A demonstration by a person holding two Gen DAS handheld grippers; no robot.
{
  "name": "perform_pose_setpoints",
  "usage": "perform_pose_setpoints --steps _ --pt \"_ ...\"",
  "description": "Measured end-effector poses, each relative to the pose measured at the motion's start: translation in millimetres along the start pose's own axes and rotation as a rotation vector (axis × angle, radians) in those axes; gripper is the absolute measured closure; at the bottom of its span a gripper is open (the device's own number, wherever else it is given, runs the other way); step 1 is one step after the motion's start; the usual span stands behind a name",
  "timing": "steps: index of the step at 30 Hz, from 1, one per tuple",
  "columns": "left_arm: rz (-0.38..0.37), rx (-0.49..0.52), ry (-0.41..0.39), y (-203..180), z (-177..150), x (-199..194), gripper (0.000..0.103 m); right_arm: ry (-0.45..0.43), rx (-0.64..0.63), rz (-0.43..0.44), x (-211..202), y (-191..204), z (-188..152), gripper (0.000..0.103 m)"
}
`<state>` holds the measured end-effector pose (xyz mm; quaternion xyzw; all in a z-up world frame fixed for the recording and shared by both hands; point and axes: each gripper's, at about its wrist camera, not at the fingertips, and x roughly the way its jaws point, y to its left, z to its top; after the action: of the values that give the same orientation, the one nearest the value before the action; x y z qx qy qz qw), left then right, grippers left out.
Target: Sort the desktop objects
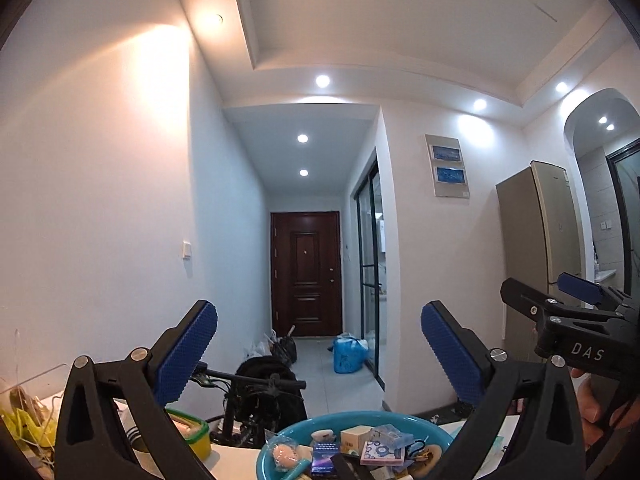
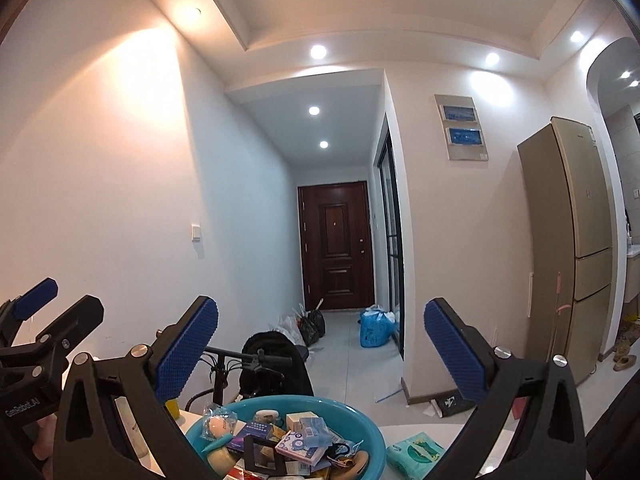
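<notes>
basin (image 2: 362, 434) of clutter on white table (image 2: 476, 446)

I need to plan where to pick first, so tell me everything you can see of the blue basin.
The blue basin is a round, glossy turquoise bowl, plastic by its look, standing upright on the white tabletop. It is heaped with small boxes, packets and a wrapped pink item. A green tissue pack lies just right of it. Neither tool touches it; both hang open above.

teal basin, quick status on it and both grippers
Left gripper open, empty. Right gripper open, empty, both raised above the table. Teal basin heaped with small boxes and packets, untouched. Nothing in the way.
</notes>
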<state>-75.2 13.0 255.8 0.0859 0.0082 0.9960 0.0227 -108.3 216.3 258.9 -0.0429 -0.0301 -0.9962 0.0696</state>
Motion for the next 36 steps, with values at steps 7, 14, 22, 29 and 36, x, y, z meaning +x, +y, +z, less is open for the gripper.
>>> perform_pose_setpoints --steps 7,14,22,29,36 --pt "-0.018 -0.033 0.024 5.9 3.0 -4.9 0.000 -0.051 -0.005 0.018 -20.5 4.3 5.1 0.000" --pt "-0.005 -0.054 0.048 9.2 0.8 2.6 0.000 -0.072 -0.014 0.029 -25.6 10.0 6.6 0.000" --pt "-0.033 -0.064 0.080 9.9 2.5 11.3 0.000 -0.069 -0.001 0.028 -26.2 8.4 6.9 0.000" --pt "-0.051 -0.132 0.010 20.5 12.5 -17.2 0.000 -0.134 0.041 0.078 -55.0 2.5 14.3 0.000" --pt "-0.080 -0.124 -0.128 13.1 24.2 -70.0 0.000 -0.266 0.112 0.170 -93.9 5.5 19.5 0.000"
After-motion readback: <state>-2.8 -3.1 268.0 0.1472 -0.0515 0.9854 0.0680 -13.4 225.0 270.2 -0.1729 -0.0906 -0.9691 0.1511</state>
